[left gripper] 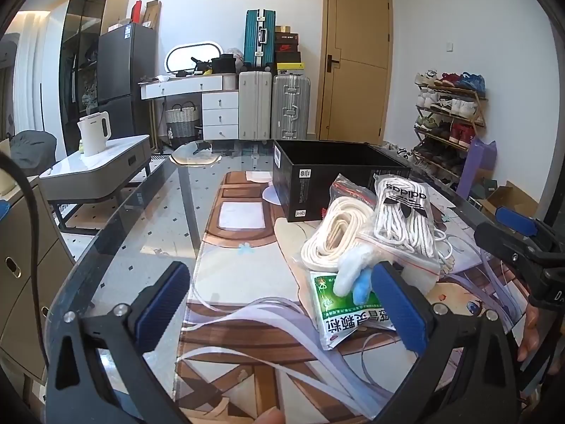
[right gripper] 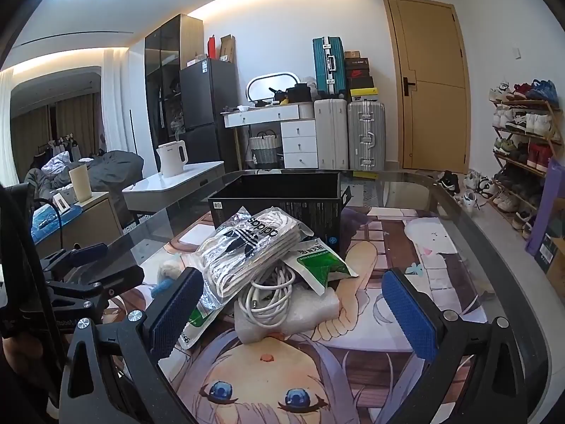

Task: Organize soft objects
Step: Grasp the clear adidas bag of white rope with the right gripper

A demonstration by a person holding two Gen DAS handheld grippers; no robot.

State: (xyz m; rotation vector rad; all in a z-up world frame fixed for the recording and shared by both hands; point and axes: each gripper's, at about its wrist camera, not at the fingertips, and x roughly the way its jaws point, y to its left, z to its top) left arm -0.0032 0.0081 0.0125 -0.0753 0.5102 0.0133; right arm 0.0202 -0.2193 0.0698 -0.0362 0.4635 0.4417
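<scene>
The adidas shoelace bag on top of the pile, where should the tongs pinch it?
Pinch the adidas shoelace bag across its near narrow end with the open right tongs, coming from the front. It lies tilted atop the pile, that end overhanging the white cable.

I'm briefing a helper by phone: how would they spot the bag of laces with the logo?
Find the open black box on the glass table. Before it lies a pile; topmost is the clear bag of white laces. Only it bears a black trefoil logo.
</scene>
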